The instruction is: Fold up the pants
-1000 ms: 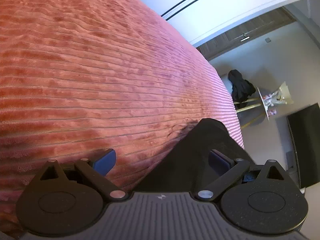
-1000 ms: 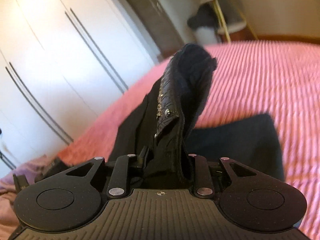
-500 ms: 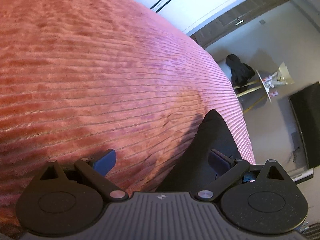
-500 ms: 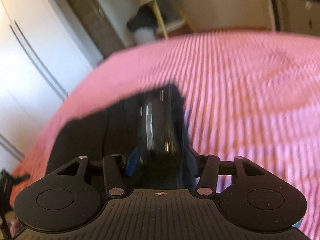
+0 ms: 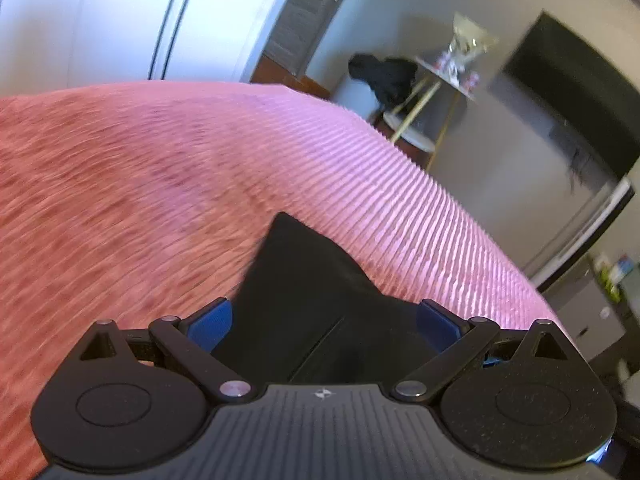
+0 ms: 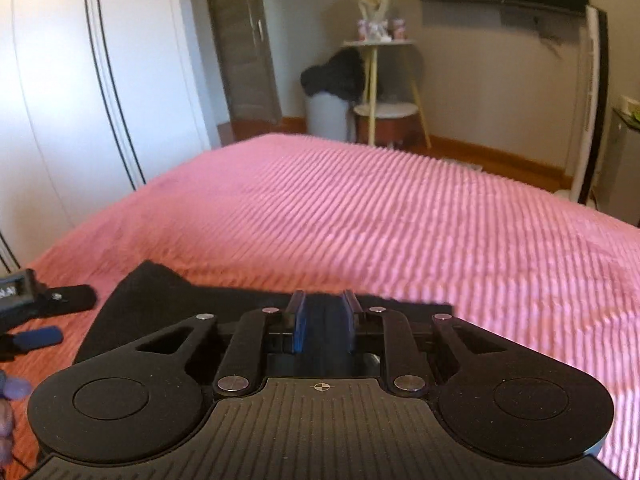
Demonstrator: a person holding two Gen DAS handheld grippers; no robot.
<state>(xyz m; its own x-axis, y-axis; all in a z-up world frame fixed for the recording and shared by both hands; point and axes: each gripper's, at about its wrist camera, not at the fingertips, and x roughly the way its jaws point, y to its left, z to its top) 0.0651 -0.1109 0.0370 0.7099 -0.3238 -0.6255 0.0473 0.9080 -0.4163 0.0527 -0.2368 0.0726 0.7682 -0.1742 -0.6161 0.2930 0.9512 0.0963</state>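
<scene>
Pants (image 6: pixel 168 296) sit pinched between my right hand-held gripper's (image 6: pixel 323 320) narrowed blue pads, though how firmly is hard to judge. My left hand-held gripper (image 5: pixel 324 320) is spread wide over their dark corner on the pink bed (image 6: pixel 400 216).

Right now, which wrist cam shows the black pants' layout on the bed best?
Right wrist: the pants lie flat across the pink bedspread, edges visible. Left wrist shows only one pointed corner between its open fingers.
</scene>
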